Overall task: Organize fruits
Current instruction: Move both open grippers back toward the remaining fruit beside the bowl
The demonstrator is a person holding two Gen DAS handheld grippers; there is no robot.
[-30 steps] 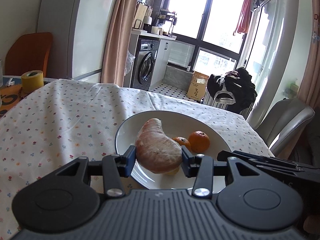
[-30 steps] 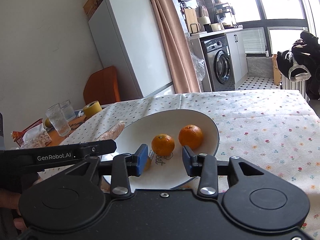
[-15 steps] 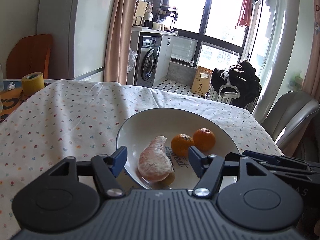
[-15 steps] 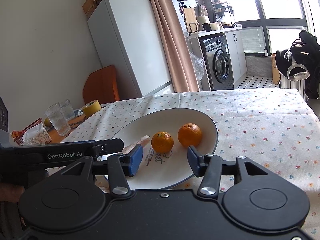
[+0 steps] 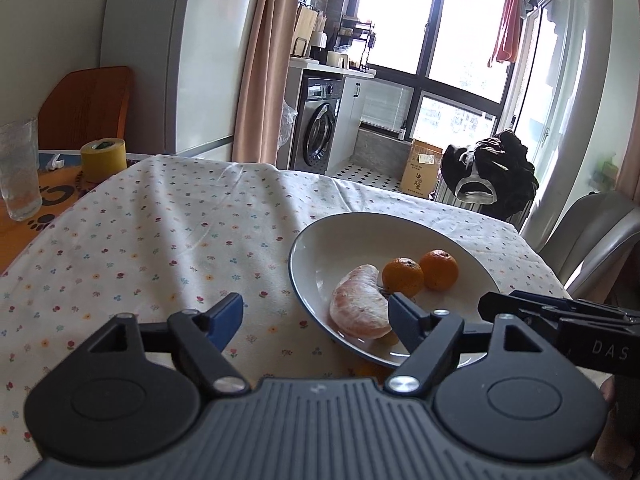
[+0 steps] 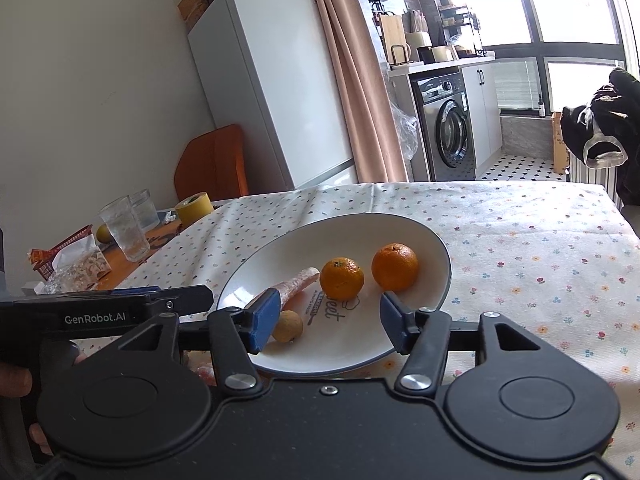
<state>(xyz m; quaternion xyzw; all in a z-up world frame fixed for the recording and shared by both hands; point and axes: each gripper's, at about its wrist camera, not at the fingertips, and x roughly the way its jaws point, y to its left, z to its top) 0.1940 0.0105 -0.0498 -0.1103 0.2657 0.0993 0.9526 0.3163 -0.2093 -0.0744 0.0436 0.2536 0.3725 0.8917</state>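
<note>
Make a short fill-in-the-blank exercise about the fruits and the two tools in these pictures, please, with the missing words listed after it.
1. The number of oranges on the white plate is ____.
2. The peeled pomelo segment lies on the ____.
3. The left tool holds nothing; its jaws are ____.
4. Beside the yellow tape roll, the drinking glasses stand off the floral ____.

Missing words: two; plate; open; tablecloth
</note>
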